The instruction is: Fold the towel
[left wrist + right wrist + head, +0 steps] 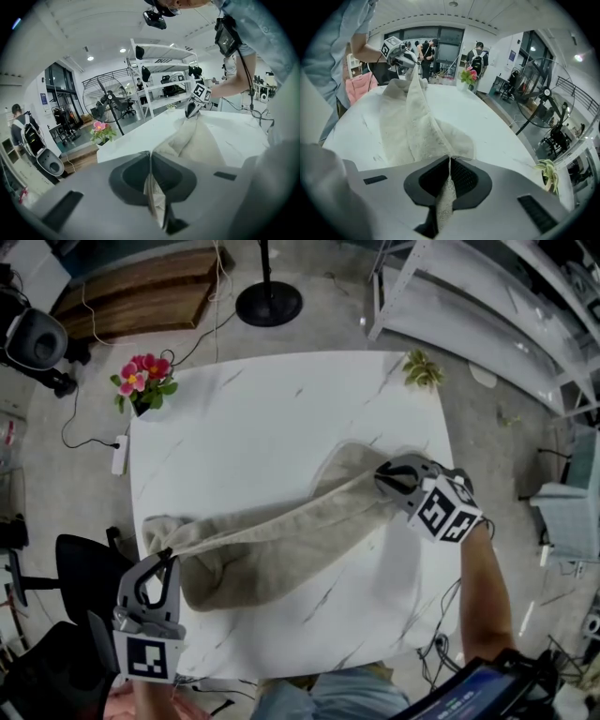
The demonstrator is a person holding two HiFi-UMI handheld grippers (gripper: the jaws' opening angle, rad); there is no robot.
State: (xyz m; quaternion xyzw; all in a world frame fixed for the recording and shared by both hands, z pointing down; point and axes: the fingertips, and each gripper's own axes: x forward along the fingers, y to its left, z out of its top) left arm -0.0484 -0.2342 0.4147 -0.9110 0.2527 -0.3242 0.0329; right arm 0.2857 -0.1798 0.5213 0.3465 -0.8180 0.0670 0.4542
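Stretching between the two grippers, the towel (281, 535) runs as a taut beige band above a white, grey-veined desk (262, 418). Its lower part slumps in folds on the desk's near left area. The left gripper (167, 557), at the near left corner, has its jaws together on one end of the towel, with cloth pinched in the slot between them. The right gripper (384, 476), over the desk's right side, has its jaws clamped on the other end, a strip of cloth running down between them.

The desk is square with rounded corners. Pink flowers (142, 379) sit at its far left corner and a small green plant (424, 368) at its far right corner.

The floor is grey concrete. Beyond the desk stands a round black stand base (269, 304), with a wooden board (141, 292) to its left. A white power strip (119, 454) with its cable lies left of the desk, and a black chair (84, 587) stands near the left gripper. Metal shelving (487, 296) fills the far right. The gripper views show a large fan (543, 101) on a stand, glass walls, ceiling lights and people standing in the background.
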